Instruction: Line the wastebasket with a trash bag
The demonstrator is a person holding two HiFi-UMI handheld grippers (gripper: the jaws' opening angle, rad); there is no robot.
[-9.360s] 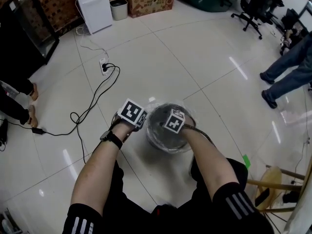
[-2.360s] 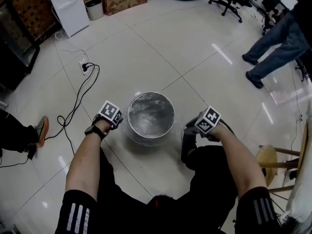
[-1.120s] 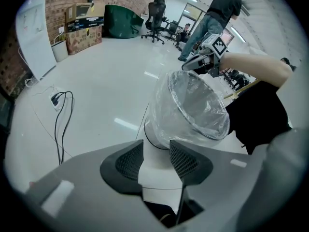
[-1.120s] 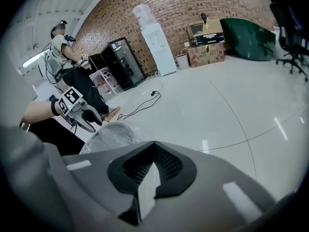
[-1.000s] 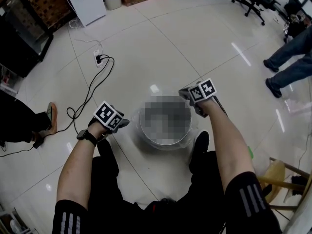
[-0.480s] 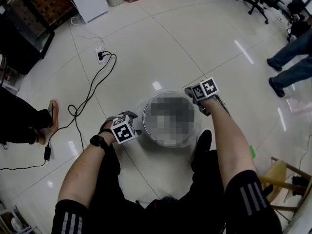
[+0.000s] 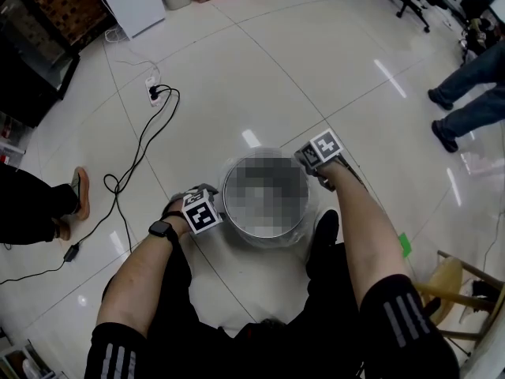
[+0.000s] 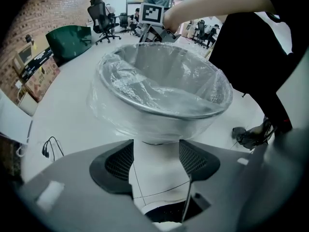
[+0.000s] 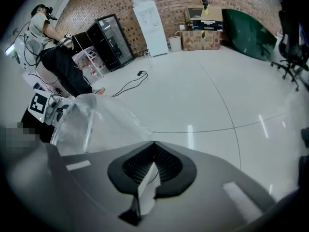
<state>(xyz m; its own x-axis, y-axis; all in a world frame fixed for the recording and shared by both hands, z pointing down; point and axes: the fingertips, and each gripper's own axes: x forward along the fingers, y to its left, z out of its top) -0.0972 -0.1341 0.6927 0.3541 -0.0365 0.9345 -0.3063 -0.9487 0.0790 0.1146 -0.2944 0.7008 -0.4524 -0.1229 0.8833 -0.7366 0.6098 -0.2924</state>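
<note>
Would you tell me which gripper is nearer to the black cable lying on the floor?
Left. The left gripper is beside the wastebasket's left rim, on the black cable's side; the right gripper grips the trash bag at the opposite rim, across the wastebasket.

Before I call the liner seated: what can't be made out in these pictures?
Head view: the wastebasket's inside lies under a mosaic patch, so how the trash bag sits in there is hidden.
Right gripper view: the right hand-held gripper is shut, but the film is too clear to tell whether any is pinched.
Left gripper view: the far rim is covered by that gripper and the hand holding it.
</note>
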